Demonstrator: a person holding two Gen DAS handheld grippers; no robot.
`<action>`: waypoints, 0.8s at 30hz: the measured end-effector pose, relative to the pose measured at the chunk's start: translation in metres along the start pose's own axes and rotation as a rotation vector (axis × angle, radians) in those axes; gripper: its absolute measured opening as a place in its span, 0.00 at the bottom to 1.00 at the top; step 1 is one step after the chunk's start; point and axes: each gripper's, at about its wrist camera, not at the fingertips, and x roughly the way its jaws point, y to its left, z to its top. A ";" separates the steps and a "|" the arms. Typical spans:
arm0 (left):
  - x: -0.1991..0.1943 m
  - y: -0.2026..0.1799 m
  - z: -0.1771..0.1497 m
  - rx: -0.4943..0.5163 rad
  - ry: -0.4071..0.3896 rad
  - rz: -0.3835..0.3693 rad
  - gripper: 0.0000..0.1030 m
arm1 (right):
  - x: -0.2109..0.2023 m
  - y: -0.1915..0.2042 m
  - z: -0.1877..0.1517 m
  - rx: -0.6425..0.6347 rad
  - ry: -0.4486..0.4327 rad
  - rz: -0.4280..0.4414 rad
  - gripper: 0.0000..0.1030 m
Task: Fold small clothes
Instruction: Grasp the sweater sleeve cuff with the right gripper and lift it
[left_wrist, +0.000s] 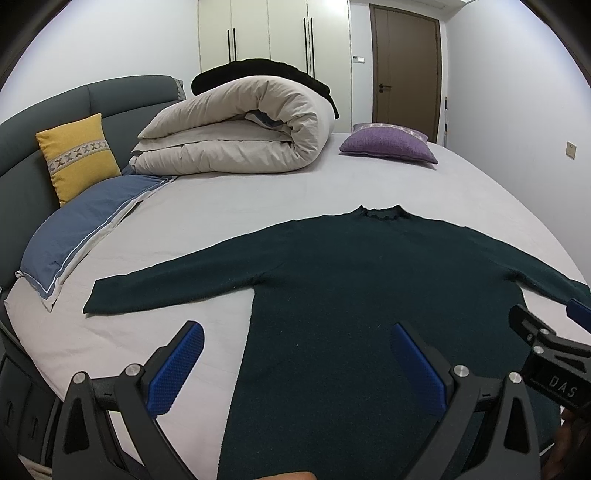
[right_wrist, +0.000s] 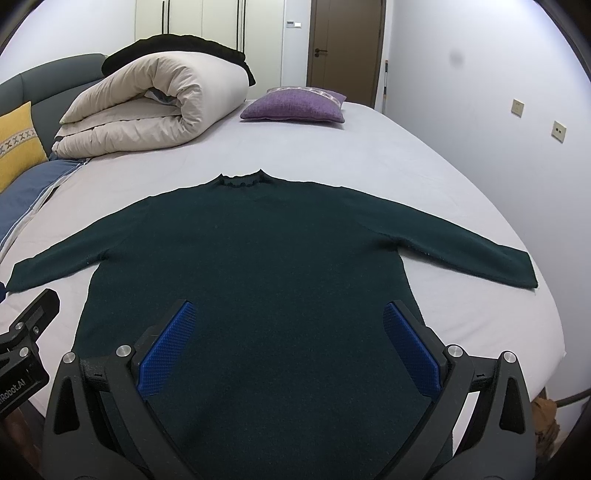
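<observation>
A dark green long-sleeved sweater (left_wrist: 351, 280) lies flat on the bed, collar away from me, both sleeves spread out sideways. It also shows in the right wrist view (right_wrist: 266, 243). My left gripper (left_wrist: 295, 338) is open and empty, held above the sweater's lower left side, its left finger over the sheet. My right gripper (right_wrist: 288, 317) is open and empty above the sweater's lower body. The right gripper also shows at the right edge of the left wrist view (left_wrist: 546, 321).
The bed (left_wrist: 221, 206) has a pale grey sheet. A rolled beige duvet (left_wrist: 236, 129) lies at the far left, with a yellow cushion (left_wrist: 77, 155) and blue pillow (left_wrist: 85, 225) by the headboard. A purple cushion (right_wrist: 295, 105) lies at the far edge.
</observation>
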 end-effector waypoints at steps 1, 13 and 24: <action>0.003 0.000 -0.001 0.001 0.006 0.002 1.00 | 0.001 -0.001 0.000 0.003 0.001 0.000 1.00; 0.043 -0.024 -0.015 0.091 0.098 0.057 1.00 | 0.031 -0.114 -0.008 0.190 -0.020 -0.020 1.00; 0.073 -0.080 -0.002 0.289 0.092 0.143 1.00 | 0.106 -0.442 -0.067 0.976 -0.032 0.033 0.99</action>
